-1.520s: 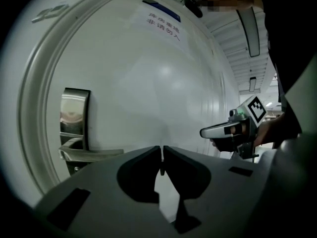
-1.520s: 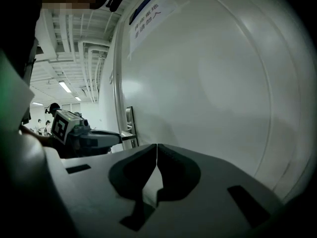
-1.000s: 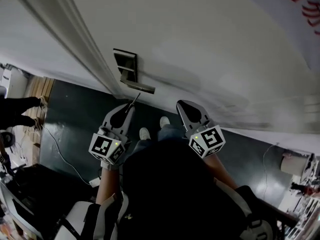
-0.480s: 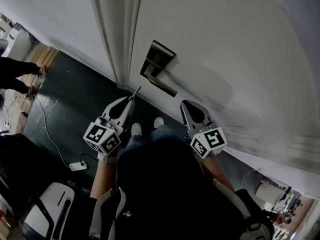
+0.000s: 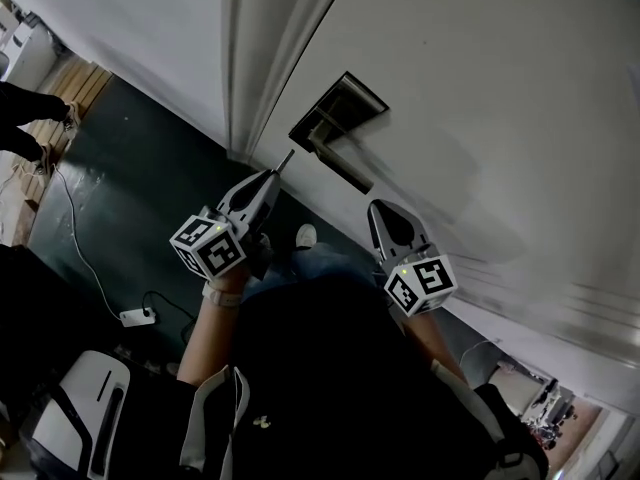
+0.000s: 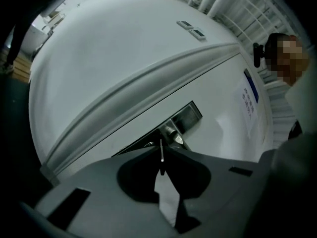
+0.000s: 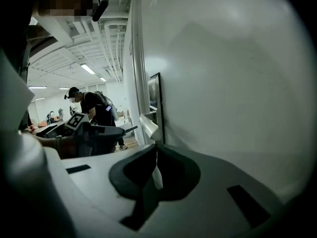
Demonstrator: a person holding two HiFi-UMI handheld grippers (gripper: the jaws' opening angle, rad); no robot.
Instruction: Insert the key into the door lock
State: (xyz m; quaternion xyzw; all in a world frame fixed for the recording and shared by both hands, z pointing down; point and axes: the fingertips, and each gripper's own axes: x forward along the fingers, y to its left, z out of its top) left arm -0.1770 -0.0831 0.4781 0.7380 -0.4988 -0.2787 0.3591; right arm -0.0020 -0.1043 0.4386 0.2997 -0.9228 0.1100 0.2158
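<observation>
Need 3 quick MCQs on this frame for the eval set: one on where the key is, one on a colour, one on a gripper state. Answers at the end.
1. Where is the key?
A) in the left gripper, tip short of the handle plate
B) pushed into that plate
C) on the floor

2. What colour is the door?
A) brown
B) white
C) green

3. How is the right gripper?
A) wide open
B) shut on the key
C) shut, empty

Answers:
1 A, the key sticks out of the closed jaws with a gap to the plate.
2 B, the panel is plain white.
3 C, its jaws meet with nothing between them.
</observation>
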